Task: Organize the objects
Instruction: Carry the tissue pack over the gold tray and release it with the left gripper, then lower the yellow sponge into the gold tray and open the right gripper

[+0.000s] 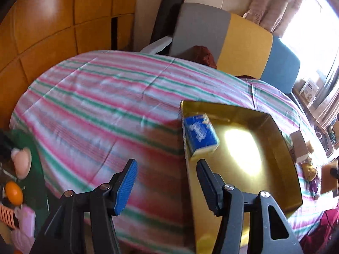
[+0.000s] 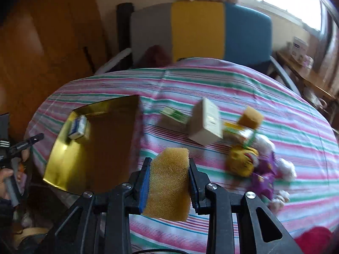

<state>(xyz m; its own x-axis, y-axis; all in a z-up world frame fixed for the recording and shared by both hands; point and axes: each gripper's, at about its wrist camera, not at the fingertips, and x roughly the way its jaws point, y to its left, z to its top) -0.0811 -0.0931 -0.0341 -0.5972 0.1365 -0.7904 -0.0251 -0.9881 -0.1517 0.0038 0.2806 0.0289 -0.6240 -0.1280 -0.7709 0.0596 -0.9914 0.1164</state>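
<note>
Yellow sponge is soft in your clamped right gripper; it could catch the gold tray wall. Your left gripper gapes empty.

gold tray: 1 | blue tissue pack inside it: 1 | yellow sponges: 2, near one and far-right one | beige box: 1 | green-and-white cartons: 2, left, right | plush toy: 1 | grippers: 2, left, right
</note>
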